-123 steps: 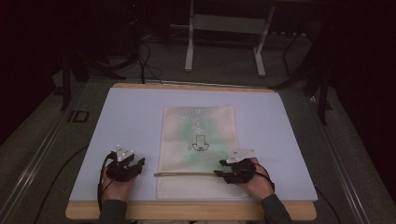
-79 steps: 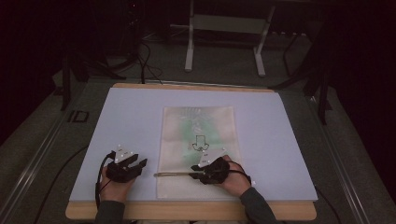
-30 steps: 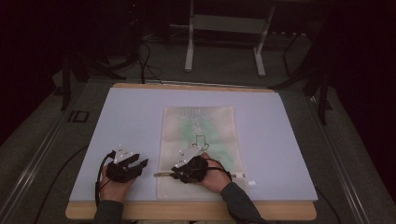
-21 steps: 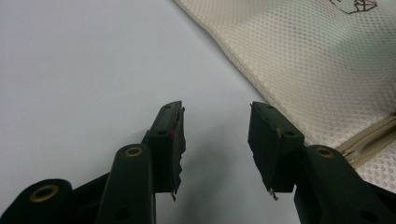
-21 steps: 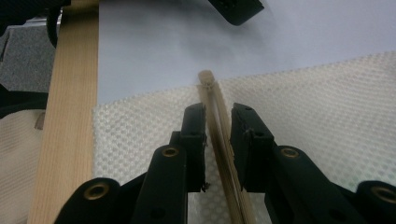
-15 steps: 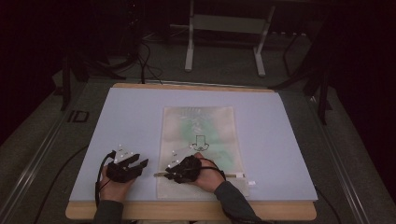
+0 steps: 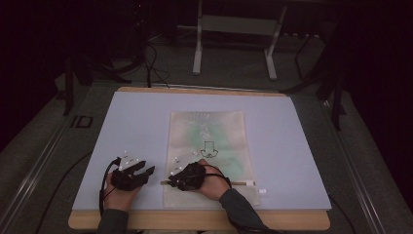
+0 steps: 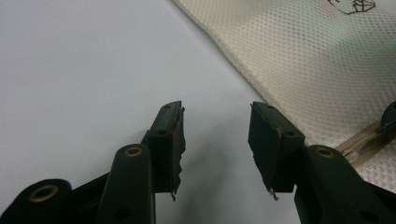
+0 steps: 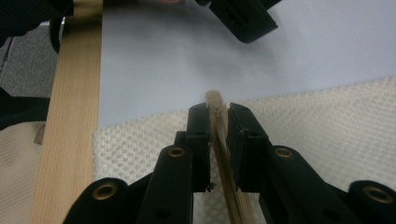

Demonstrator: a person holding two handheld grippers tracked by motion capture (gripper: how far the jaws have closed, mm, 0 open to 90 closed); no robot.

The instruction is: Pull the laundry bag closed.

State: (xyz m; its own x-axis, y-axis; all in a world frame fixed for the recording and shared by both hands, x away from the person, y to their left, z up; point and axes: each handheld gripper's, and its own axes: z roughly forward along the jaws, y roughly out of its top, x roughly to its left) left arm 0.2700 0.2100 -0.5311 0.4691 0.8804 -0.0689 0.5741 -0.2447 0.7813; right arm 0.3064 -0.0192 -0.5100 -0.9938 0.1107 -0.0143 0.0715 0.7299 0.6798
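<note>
- A pale blue-grey table top (image 7: 292,146), smooth and matte, with a light wooden front edge (image 9: 65,126).
- A flat rectangular mesh bag (image 7: 207,131), cream, finely netted, with a greenish tint and a small dark printed figure, lies at the table's middle.
- The right gripper (image 9: 217,108) has slid leftward along the bag's near end, from the right corner four seconds ago to the left corner now.
- Its jaws are clamped on a thin tan zipper strip (image 9: 215,100) running along that end.
- The left gripper (image 8: 215,140) has stayed put just left of the bag, jaws apart, holding nothing, over bare table.
</note>
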